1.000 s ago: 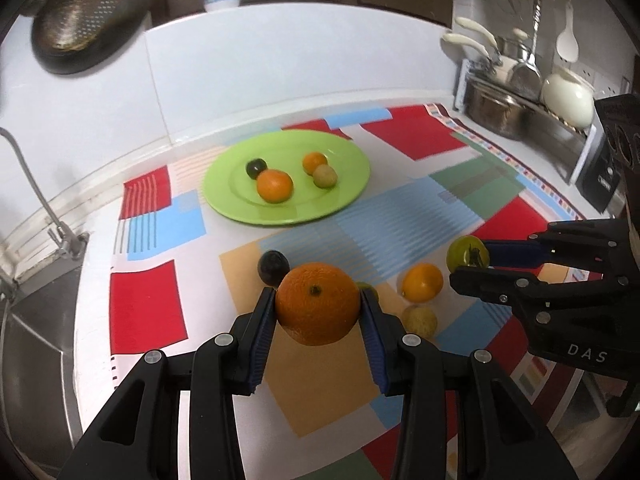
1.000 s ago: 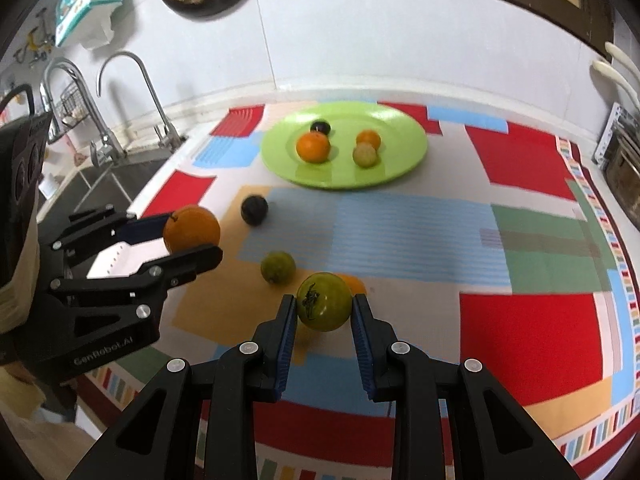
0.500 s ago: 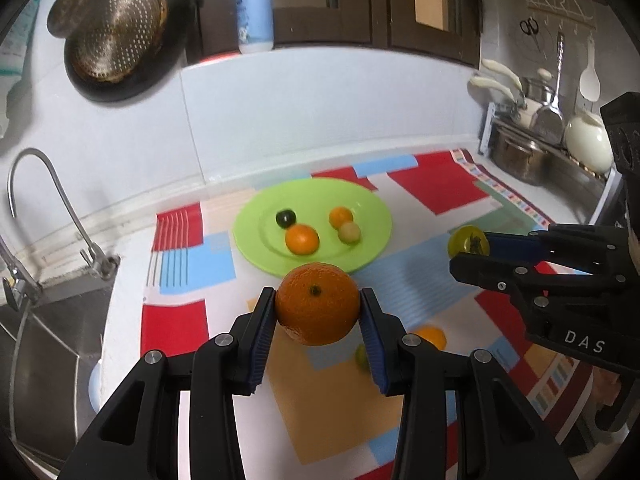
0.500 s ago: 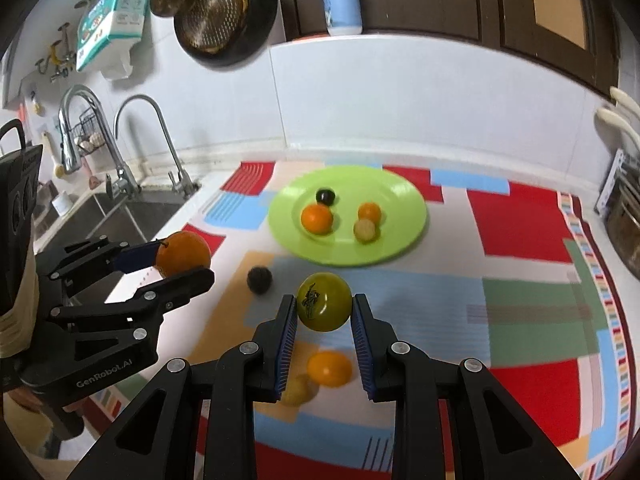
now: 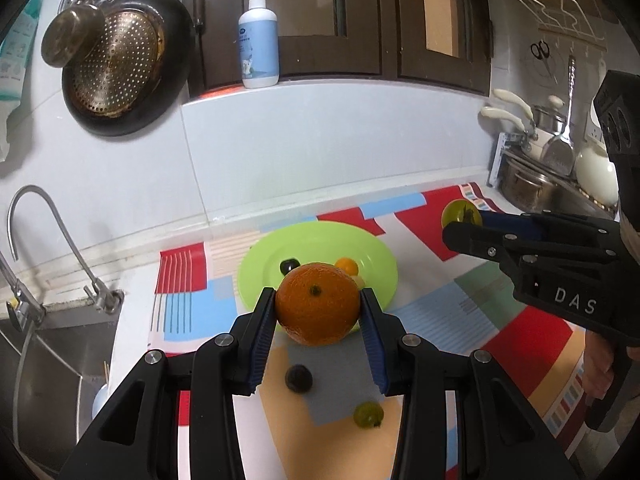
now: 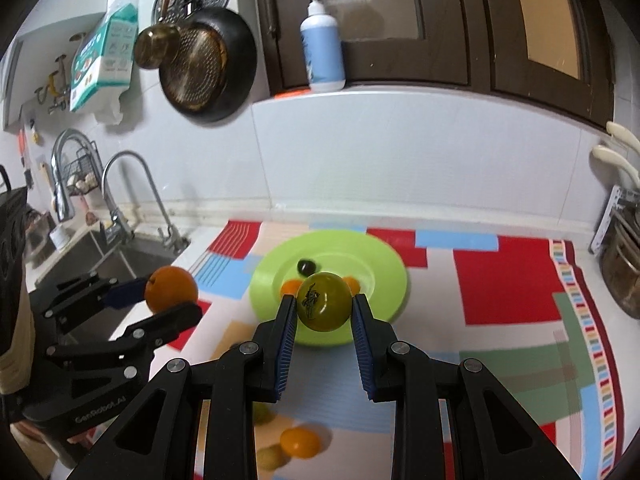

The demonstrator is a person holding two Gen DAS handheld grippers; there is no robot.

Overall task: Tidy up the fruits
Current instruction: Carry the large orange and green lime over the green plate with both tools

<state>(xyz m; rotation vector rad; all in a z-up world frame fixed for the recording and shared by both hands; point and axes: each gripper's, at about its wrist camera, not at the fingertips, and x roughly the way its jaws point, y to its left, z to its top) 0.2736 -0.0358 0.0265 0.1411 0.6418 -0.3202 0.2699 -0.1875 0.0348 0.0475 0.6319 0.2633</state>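
My left gripper [image 5: 318,312] is shut on a large orange [image 5: 318,304] and holds it in the air in front of the green plate [image 5: 260,276]. My right gripper [image 6: 324,308] is shut on a yellow-green round fruit [image 6: 324,302], also raised before the green plate [image 6: 384,292]. The plate holds a dark fruit [image 6: 306,266] and small orange fruits [image 5: 347,266]. On the mat lie a dark fruit [image 5: 298,378], a green fruit [image 5: 368,414] and a small orange fruit [image 6: 300,442]. Each gripper shows in the other's view, the right one [image 5: 460,218] and the left one [image 6: 172,296].
A patchwork mat [image 6: 508,280] covers the counter. A sink [image 6: 104,264] with taps [image 5: 24,220] lies on the left. Pots and utensils [image 5: 540,172] stand at the right. Pans [image 5: 120,64] hang on the wall and a pump bottle [image 5: 258,44] stands on the ledge.
Both grippers have risen and tilted up with their fruits held, so the wall and cabinets fill more of each view. The loose fruits on the mat have not moved.
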